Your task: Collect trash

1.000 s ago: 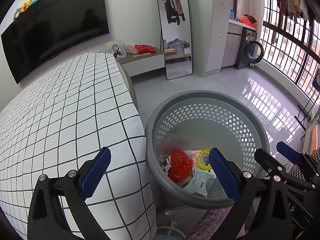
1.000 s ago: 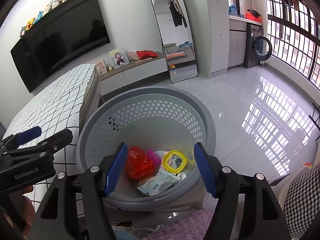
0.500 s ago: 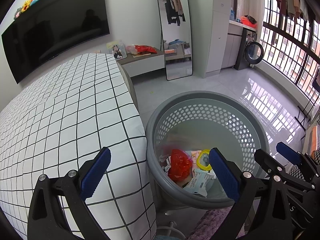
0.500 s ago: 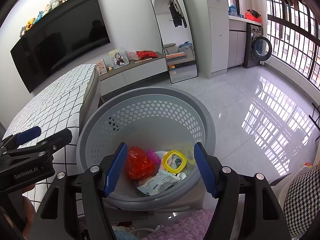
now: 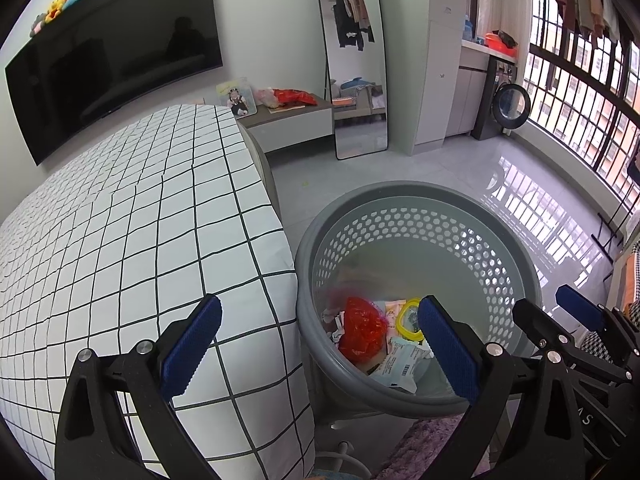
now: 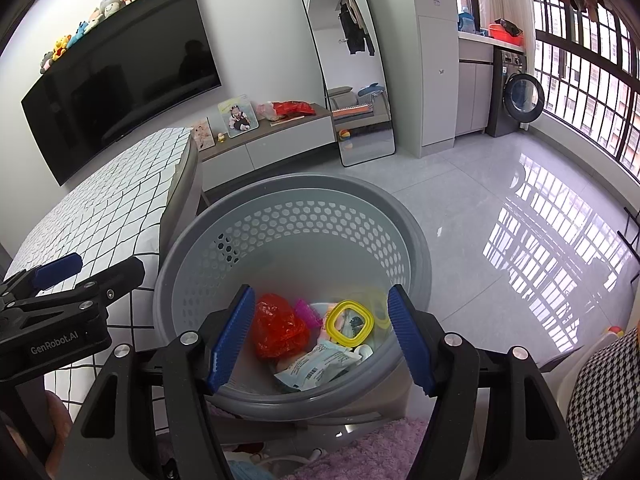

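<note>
The trash sits at the bottom of a round grey plastic basket (image 6: 288, 216) whose wall is pierced with hexagonal holes; the basket stands on the glossy tiled floor (image 6: 500, 184), just beside the bed (image 5: 120, 240). In it I see a crumpled red plastic bag (image 6: 278, 326), a yellow rounded-square ring (image 6: 349, 322), a white printed wrapper with a barcode (image 6: 316, 366) and a small pink piece (image 6: 308, 312).

My right wrist view looks almost straight into the basket and shows the pink piece and a dark broken patch in the perforated wall, neither of which I can make out from the left. My left wrist view gives mostly the bed's white sheet with its black grid, and the same red bag (image 5: 362, 334) and ring (image 5: 410, 320) partly behind a finger.

The right claw (image 6: 320, 338) hangs above the basket with its ribbed blue pads well apart and nothing between them. The left claw (image 5: 316, 346) is likewise spread wide and empty, one pad over the sheet, the other over the basket rim (image 5: 400, 192).

Farther out: a fluffy lilac rug (image 6: 380, 452) at the basket's foot, a wall-mounted dark television (image 6: 120, 76) with plush toys (image 6: 92, 12) on top, a leaning full-length mirror (image 6: 352, 60), and a washing machine (image 6: 516, 96) by the barred window.
</note>
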`<state>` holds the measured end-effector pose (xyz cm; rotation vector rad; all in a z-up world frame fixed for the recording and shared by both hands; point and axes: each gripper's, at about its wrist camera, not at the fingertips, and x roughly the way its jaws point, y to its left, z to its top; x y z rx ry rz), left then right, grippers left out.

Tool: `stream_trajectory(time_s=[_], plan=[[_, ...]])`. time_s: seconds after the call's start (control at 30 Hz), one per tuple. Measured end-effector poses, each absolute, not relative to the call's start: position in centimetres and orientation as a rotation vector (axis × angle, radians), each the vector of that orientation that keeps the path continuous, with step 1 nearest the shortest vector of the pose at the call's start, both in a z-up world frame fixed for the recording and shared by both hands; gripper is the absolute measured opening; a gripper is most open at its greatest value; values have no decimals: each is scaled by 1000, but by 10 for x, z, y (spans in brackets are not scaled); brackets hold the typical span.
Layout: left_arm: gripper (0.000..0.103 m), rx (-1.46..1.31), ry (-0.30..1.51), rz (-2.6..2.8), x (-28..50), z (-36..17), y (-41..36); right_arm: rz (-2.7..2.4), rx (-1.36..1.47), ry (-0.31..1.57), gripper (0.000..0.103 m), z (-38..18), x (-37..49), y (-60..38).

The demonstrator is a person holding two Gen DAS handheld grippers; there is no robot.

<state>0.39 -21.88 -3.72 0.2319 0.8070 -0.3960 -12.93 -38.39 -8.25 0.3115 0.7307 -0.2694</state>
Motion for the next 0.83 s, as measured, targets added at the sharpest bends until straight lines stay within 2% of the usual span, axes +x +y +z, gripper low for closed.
stream_trajectory(time_s=[0.83], plan=[[97, 248, 804, -395, 2, -38, -222, -270, 311, 730, 66, -82, -129, -383]])
